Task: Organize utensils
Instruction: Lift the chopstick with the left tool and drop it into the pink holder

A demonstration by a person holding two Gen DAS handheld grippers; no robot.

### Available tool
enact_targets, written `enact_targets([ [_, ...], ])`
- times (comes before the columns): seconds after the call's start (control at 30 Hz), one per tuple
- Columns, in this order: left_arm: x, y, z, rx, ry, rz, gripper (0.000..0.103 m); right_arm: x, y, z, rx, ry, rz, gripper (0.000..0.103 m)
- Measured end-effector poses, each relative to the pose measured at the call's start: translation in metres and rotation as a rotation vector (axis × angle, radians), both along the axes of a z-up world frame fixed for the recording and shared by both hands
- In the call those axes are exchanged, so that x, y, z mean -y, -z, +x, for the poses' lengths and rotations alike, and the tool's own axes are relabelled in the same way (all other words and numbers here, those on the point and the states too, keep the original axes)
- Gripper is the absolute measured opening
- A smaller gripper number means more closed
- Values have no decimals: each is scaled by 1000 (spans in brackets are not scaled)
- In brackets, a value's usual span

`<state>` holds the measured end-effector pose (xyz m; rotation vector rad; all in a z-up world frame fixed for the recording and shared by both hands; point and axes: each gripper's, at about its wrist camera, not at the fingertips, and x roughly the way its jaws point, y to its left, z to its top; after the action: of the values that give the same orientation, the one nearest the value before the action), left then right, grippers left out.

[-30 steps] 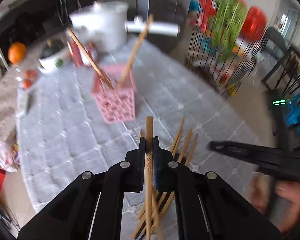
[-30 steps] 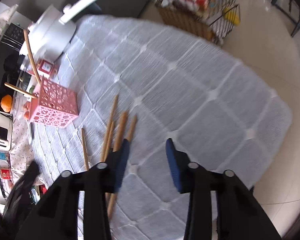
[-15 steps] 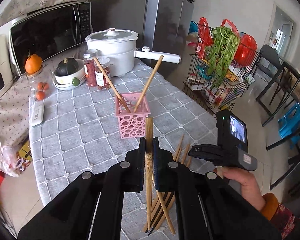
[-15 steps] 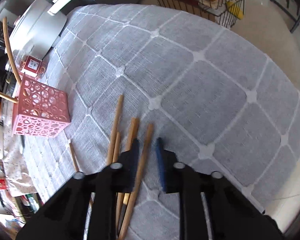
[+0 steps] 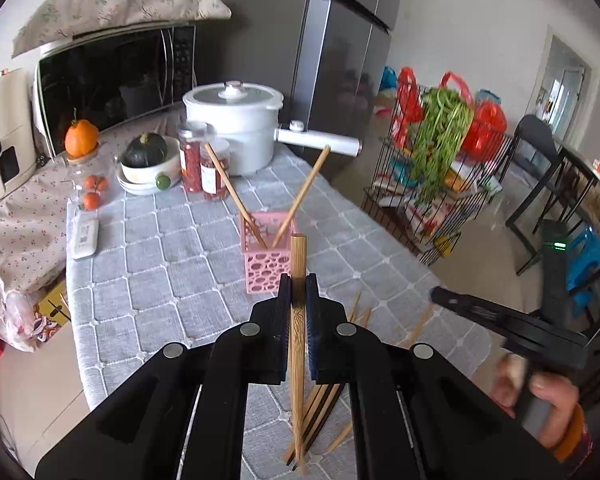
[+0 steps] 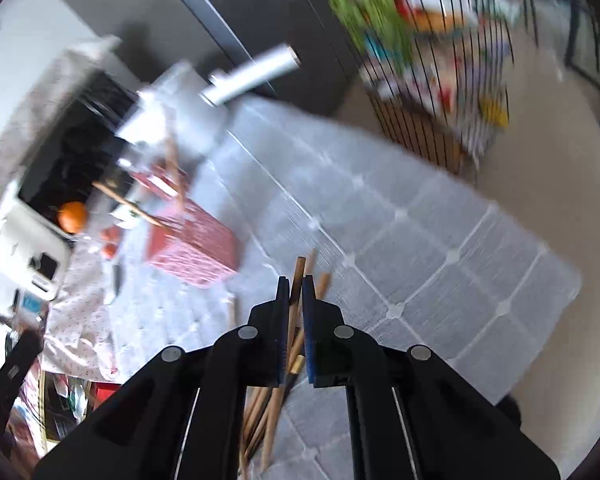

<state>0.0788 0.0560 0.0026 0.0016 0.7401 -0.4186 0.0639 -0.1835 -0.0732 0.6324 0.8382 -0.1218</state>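
My left gripper (image 5: 298, 280) is shut on a wooden chopstick (image 5: 298, 256) and holds it upright above the grey checked tablecloth. Just beyond it stands a pink perforated holder (image 5: 269, 258) with two chopsticks (image 5: 304, 192) leaning in it. Several loose chopsticks (image 5: 326, 398) lie on the cloth below. My right gripper (image 6: 296, 282) is shut on a chopstick (image 6: 297, 276), lifted over the loose pile (image 6: 272, 404). The pink holder (image 6: 192, 244) is to its left, blurred. The right gripper also shows in the left wrist view (image 5: 436, 293).
At the table's back stand a white pot with a long handle (image 5: 236, 124), two red jars (image 5: 202, 168), a bowl with a squash (image 5: 146, 160), a microwave (image 5: 112, 80) and a white remote (image 5: 85, 233). A wire rack with greens (image 5: 432, 168) stands right of the table.
My right gripper closed on a chopstick from the pile and lifted it away from the cloth. My left gripper rose and pulled back a little, still holding its chopstick.
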Motion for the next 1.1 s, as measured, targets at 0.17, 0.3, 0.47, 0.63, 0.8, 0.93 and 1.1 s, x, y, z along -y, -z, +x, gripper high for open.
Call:
enact_targets([
  [0.17, -7, -17, -8, 31, -24, -47, 6, -2, -36, -22, 77, -33, -20, 5],
  [0.3, -8, -40, -4, 71, -48, -88, 6, 5, -73, -26, 149, -27, -41, 5],
  [0.47, -6, -75, 18, 163, -113, -131, 6, 17, -114, -22, 259, 14, -74, 5],
  [0.63, -2, -105, 52, 252, -196, -185, 6, 25, -146, -1, 343, 41, -91, 5],
  [0.8, 5, -106, 92, 294, -268, -179, 6, 23, -164, 27, 396, 26, -85, 5],
  [0.93, 13, -84, 126, 297, -308, -151, 7, 13, -167, 49, 424, 5, -85, 5],
  [1.1, 16, -47, 155, 199, -304, -116, 16, -3, -159, 75, 400, -32, -68, 5],
])
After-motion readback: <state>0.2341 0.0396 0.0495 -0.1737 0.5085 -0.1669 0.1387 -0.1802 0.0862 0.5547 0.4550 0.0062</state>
